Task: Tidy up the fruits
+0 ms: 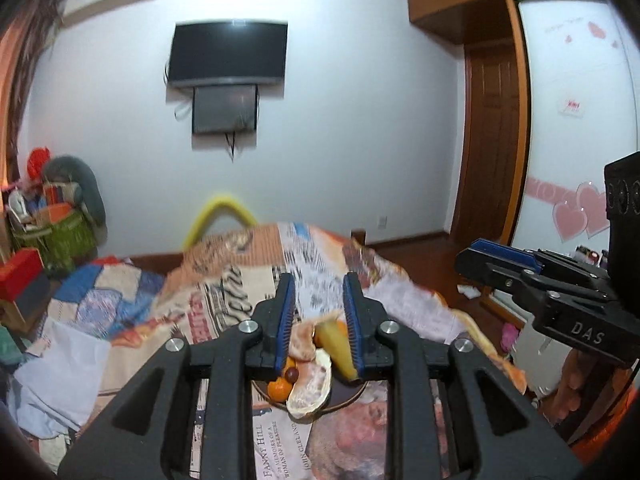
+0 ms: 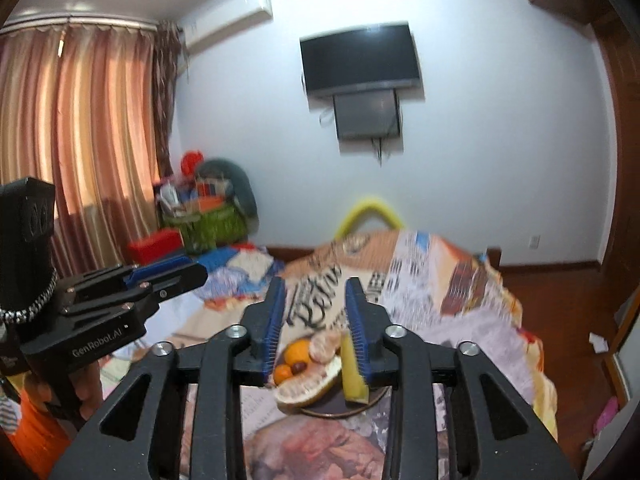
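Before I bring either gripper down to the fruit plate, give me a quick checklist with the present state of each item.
1. Left gripper open, nothing between its fingers: ok.
2. Right gripper open and empty: ok.
3. Plate in view ahead of both grippers: ok.
4. Fruit sitting on the plate, namely banana, orange, small tangerine, peeled segments: ok.
5. Large peel within the plate rim: not ok, it overhangs the near edge.
6. Plate resting level on the printed cloth: cannot tell.
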The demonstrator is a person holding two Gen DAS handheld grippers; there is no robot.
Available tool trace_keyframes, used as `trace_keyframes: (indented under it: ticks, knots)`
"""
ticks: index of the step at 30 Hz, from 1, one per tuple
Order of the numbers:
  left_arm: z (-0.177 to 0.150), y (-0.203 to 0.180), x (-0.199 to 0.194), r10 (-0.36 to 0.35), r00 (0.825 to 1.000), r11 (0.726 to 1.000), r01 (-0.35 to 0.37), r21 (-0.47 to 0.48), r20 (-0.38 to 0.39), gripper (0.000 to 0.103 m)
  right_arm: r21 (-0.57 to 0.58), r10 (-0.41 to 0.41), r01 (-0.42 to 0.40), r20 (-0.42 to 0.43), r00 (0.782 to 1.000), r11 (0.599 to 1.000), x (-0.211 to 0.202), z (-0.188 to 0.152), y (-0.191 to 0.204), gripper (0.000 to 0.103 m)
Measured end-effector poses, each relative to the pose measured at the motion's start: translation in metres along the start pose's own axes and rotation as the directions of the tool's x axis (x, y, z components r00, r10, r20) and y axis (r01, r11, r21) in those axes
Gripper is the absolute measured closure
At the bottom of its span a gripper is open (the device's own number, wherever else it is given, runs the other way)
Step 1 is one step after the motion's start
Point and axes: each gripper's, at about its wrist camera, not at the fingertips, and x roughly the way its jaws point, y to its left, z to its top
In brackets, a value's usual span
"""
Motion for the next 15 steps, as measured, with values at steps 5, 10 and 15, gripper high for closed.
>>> trace_keyframes:
  ticks: [5,10,15]
  knots:
    - [0.009,-0.011,-0.04,0.037,0.995,0.999,-0.037,0.004,0.098,0.048,-0.011,-0.046,0.047,0.087,0.995,0.999,-0.03,0.006,0.012,0.038]
    - [0.011,-0.018,-0.062,0.075,0.987,0.997,-0.076,0.003,0.144,0.023,0.0,-0.08,0.08,0.13,0.988,0.997,-0.039,0.006,0.016,0.021]
    - [0.01,-0.019,-0.073,0.113,0.976,0.993,-0.114,-0.003,0.184,0.002,0.004,-0.101,0.101,0.14,0.985,0.995,-0.038,0.005,0.017,0.009]
